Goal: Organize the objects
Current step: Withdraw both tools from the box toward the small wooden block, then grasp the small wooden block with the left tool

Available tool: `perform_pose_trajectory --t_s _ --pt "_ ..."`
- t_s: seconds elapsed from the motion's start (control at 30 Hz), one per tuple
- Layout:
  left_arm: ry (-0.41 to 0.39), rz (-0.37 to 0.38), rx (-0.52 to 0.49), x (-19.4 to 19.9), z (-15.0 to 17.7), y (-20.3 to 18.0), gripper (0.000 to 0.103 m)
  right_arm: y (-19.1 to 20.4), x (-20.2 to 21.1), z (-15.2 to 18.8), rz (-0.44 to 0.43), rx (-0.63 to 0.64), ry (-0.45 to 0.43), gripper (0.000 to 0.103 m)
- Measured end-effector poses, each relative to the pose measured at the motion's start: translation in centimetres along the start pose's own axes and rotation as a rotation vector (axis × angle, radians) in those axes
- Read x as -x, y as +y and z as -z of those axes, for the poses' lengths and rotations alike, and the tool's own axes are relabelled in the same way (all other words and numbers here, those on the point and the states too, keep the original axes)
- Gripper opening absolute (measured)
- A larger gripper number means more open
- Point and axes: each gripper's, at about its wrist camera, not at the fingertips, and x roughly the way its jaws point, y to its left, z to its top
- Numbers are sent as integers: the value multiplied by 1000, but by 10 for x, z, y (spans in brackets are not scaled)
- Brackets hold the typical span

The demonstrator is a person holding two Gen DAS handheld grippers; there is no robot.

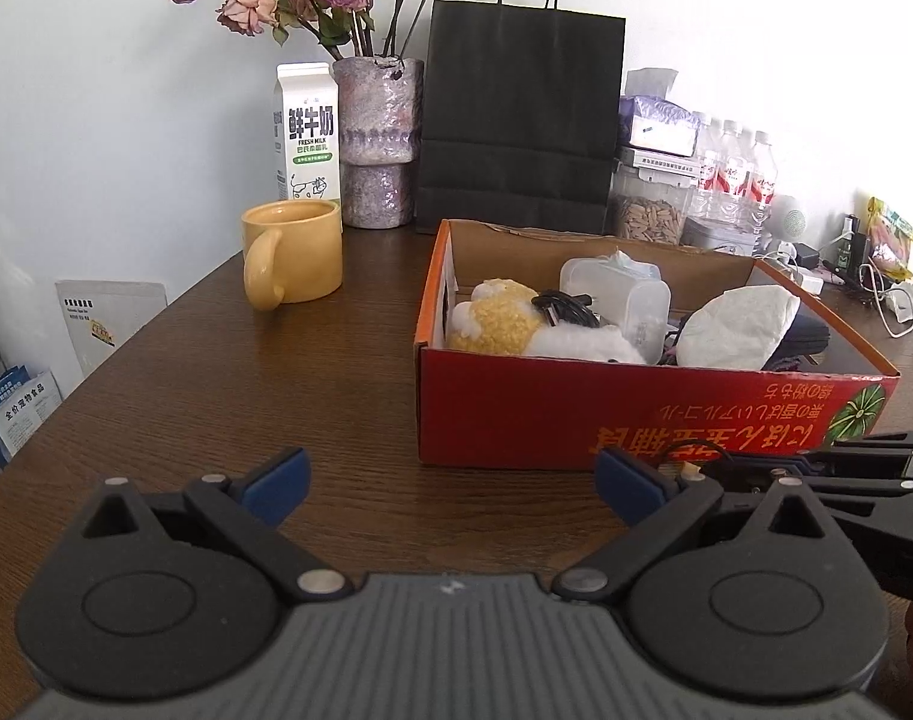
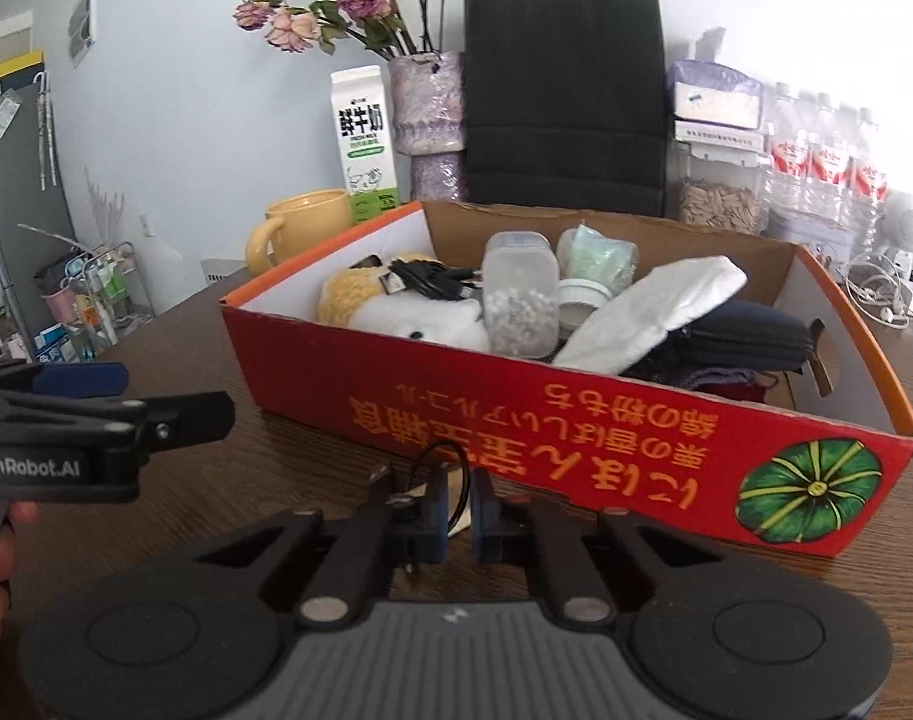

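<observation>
1. A yellow mug (image 1: 294,258) is seen at the far left of the table (image 1: 336,390), handle toward the near side, with a milk carton (image 1: 305,132) and a vase (image 1: 380,141) of dried roses behind it. None of these is touched; they are judged to be left standing as they are.

2. The left gripper (image 1: 450,483) is held low over bare table at the near left, its jaws spread wide with nothing between them. It is judged to be idle, kept clear of the work.

3. The right gripper (image 2: 456,510) is held just in front of the near wall of the red box (image 2: 576,420). Its jaws are clamped on a small item with a thin black loop (image 2: 450,474), perhaps a tag or charm; its identity cannot be told. The grip is judged to be for carrying it over the wall.

4. In the box, a plush toy (image 2: 420,318), a black cable (image 2: 426,282), a clear jar (image 2: 519,300), a white cloth (image 2: 648,318) and a dark pouch (image 2: 750,330) are already gathered, which suggests sorting is well advanced.

5. At the far right, bottles (image 2: 828,168) and loose cables (image 2: 876,294) lie outside the box.
</observation>
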Motion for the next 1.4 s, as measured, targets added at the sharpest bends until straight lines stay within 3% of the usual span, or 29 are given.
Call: perform_pose_trajectory --t_s 0.43,1.0,1.4 --pt "5 -3 7 4 3 2 103 15 38 -6 -69 30 -123 2" --pt "34 67 -73 -2 5 -42 103 -25 76 2 26 -18 -188 2" --pt "93 118 -170 -31 5 -85 103 -52 83 9 61 -50 -208 2"
